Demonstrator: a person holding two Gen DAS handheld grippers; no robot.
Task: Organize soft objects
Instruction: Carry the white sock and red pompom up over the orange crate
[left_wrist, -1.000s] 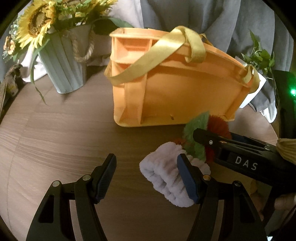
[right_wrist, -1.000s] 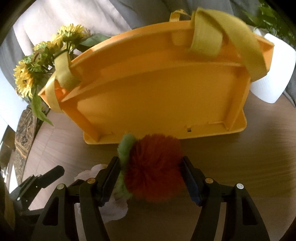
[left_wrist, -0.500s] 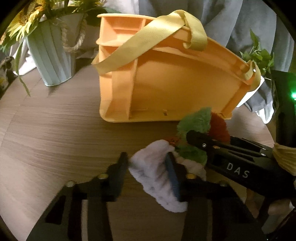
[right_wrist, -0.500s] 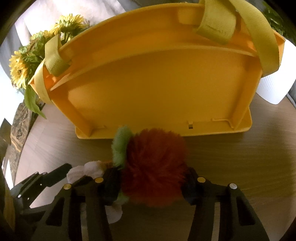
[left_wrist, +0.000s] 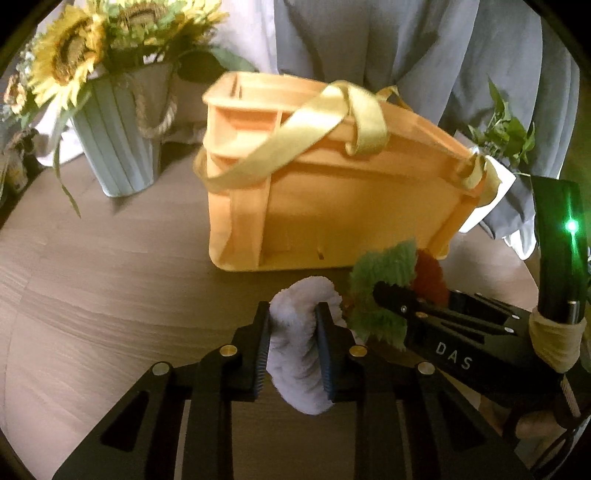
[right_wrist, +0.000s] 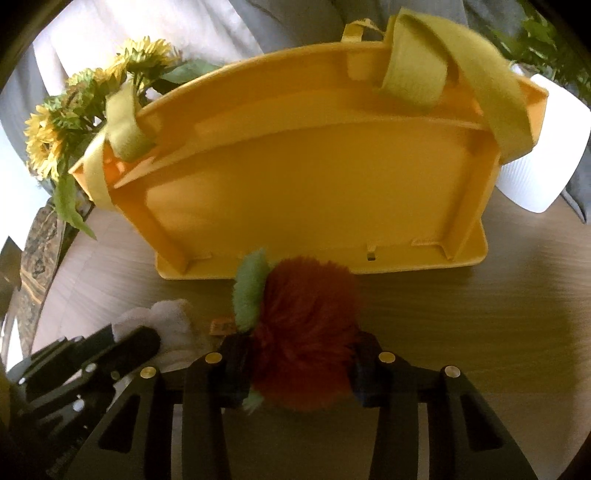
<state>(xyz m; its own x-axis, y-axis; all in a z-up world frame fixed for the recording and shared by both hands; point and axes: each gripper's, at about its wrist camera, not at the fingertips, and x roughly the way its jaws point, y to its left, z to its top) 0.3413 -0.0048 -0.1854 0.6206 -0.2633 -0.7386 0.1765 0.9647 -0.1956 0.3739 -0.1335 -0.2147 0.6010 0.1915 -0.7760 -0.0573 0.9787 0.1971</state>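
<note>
My left gripper is shut on a white fluffy band, held just above the wooden table. My right gripper is shut on a red furry plush with green leaves; the plush also shows in the left wrist view, to the right of the white band. An orange plastic basket with yellow fabric handles stands upright just beyond both grippers; it fills the middle of the right wrist view. The white band shows at lower left in the right wrist view.
A pale ribbed vase of sunflowers stands at the back left of the round wooden table. A white pot with a green plant stands behind the basket's right end. A person in grey stands behind the table.
My left gripper has closed on the white band and raised it slightly. My right gripper has tightened on the red plush and lifted it a little off the table.
</note>
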